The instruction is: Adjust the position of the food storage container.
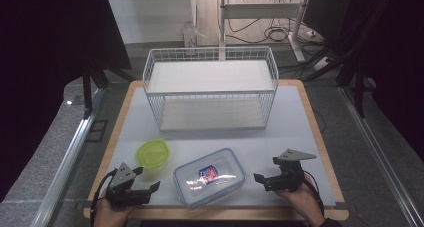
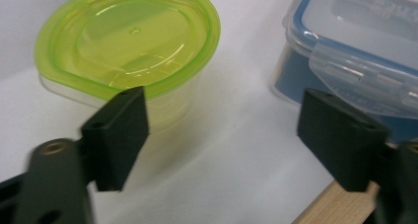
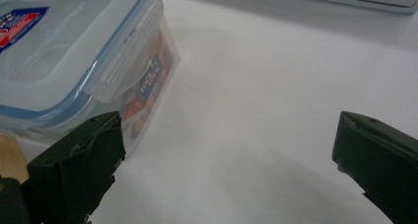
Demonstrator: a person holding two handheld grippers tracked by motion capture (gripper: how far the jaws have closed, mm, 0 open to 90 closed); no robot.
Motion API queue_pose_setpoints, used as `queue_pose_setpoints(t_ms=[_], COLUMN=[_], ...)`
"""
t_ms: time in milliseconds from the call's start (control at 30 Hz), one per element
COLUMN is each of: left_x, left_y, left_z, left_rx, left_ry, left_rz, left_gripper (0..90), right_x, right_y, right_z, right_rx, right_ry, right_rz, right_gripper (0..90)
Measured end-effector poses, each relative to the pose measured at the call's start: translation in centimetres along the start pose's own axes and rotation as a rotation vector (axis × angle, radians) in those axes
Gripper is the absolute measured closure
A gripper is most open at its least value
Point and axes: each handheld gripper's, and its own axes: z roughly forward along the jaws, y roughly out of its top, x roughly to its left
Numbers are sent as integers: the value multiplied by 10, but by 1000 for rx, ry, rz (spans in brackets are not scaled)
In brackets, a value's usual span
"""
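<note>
A round container with a green lid [image 1: 153,153] [image 2: 130,39] sits on the white mat at the front left. To its right lies a clear rectangular box with a blue-sealed lid [image 1: 209,176] [image 2: 367,41] [image 3: 64,51], with a red and blue label on top. My left gripper [image 1: 147,178] [image 2: 224,130] rests at the front left corner, open, aimed at the gap between the two containers and holding nothing. At the front right my right gripper [image 1: 266,169] [image 3: 229,140] stands open over bare mat, its left jaw close beside the box's end.
A white wire two-tier basket shelf [image 1: 211,89] stands at the back middle of the mat. The table's wooden edge [image 1: 235,213] runs just in front of the box. Bare mat [image 1: 295,132] lies between the shelf and my right gripper.
</note>
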Motion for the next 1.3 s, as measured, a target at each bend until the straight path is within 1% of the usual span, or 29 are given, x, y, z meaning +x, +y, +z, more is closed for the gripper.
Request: queue_pose_setpoints(t_ms=[33, 67, 100, 167, 233, 333, 400, 467, 533, 600, 633, 767, 800, 833, 900, 967, 1000, 1033, 1067, 1100, 1167, 1233, 1300], left_x=[0, 0, 0, -2, -3, -5, -6, -7, -9, -9, -9, -10, -10, -10, -10, -10, -10, -9, -9, -7, -7, -6, -4], left_y=[1, 2, 2, 5, 7, 12, 14, 18, 22, 26, 28, 34, 34, 37, 39, 44, 44, 46, 46, 47, 48, 50, 51], left_z=[-1, -2, -2, -3, -3, -1, 1, 3, 4, 6, 8, 16, 16, 22, 24, 33, 33, 38, 38, 42, 44, 48, 48], left_rx=[-6, -13, -13, -15, -13, 0, 10, 7, 4, 2, -2, 5, 5, 5, 6, 11, 11, 20, 20, 27, 31, 35, 35], left_ry=[-9, -8, -8, 5, -4, -30, -35, -51, -58, -82, -94, -116, -116, -127, -133, -124, -124, -120, -120, -119, -114, -95, -84], left_rz=[-1, -2, -2, 9, 14, 12, 14, 15, 27, 31, 33, 54, 54, 62, 63, 71, 71, 66, 66, 66, 67, 68, 59], left_gripper=[261, 313, 348, 422, 494, 601, 667, 732, 789, 871, 892, 897, 898, 898, 898, 899, 898, 899, 898, 898, 898, 898, 898], right_x=[0, 0, 0, 0, 0, 0, 0, -1, -1, -1, -1, -1, -1, -1, -1, -1, -1, -1, -1, -1, -1, -1, -1], right_y=[0, -1, -1, -1, 0, 0, -1, -1, -2, -2, -2, -2, -2, -1, -1, -1, -1, -1, -1, -1, -1, -1, -1], right_z=[1, 1, 1, 2, 2, 2, 2, 3, 4, 5, 5, 4, 4, 4, 4, 4, 4, 4, 4, 4, 4, 4, 4], right_rx=[5, 8, 8, 10, 7, 10, 16, 25, 35, 38, 39, 36, 36, 33, 33, 33, 33, 35, 35, 35, 36, 40, 42], right_ry=[1, 2, 2, 8, 8, 9, 6, 7, 5, 3, 3, -1, -1, -4, -6, -8, -8, -10, -10, -11, -13, -15, -17], right_rz=[-1, -6, -6, -12, -14, -11, -13, -12, -14, -16, -17, -23, -23, -25, -26, -29, -29, -31, -30, -31, -32, -36, -37], right_gripper=[0, 0, 0, 0, 0, 0, 0, 0, 0, 0, 0, 4, 4, 5, 6, 7, 7, 9, 9, 10, 11, 12, 13])
